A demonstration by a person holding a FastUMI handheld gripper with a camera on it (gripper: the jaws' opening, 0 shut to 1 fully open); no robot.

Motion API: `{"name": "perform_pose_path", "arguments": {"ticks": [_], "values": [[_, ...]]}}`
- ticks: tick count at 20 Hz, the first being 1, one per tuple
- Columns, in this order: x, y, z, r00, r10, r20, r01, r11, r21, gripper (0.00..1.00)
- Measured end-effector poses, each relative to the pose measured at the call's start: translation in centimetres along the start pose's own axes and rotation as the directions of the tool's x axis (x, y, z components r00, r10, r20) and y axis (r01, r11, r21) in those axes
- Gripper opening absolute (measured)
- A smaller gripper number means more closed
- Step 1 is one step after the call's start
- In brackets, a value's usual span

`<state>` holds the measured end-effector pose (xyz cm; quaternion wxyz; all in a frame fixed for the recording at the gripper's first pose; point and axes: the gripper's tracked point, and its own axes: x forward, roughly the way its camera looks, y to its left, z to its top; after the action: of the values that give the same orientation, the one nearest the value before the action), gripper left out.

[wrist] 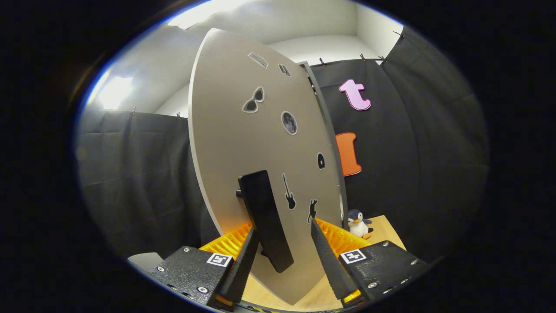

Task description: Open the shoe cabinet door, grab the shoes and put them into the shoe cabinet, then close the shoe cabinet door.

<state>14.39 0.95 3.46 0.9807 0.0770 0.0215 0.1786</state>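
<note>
The grey shoe cabinet door point(243, 130) stands just ahead of me, tilted in view, with several small stickers on its face. Its dark bar handle point(265, 217) sticks out from the lower part of the door and lies between my fingers. My gripper point(283, 226) is open around this handle. The left finger point(245, 256) is right beside or touching the handle, while the right finger point(325, 252) stands apart from it with a clear gap. The door's thin dark edge point(323, 130) shows along its right side.
A small penguin plush toy point(358, 222) sits on the light wooden surface point(382, 230) just right of the door's bottom. Black cloth walls close in the booth on the left and right. Pale wood also shows below the door between my fingers.
</note>
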Motion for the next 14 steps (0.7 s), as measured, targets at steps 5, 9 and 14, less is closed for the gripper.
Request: {"name": "perform_pose_path", "arguments": {"ticks": [5,9,14], "values": [[0.5,1.0,-0.2,0.996,0.084,-0.012,-0.084,0.996,-0.012,0.76],[0.9,1.4,-0.6,0.991,0.133,-0.021,-0.133,0.991,0.004,0.80],[1.2,1.6,-0.6,0.987,0.156,-0.027,-0.158,0.985,-0.071,0.84]]}}
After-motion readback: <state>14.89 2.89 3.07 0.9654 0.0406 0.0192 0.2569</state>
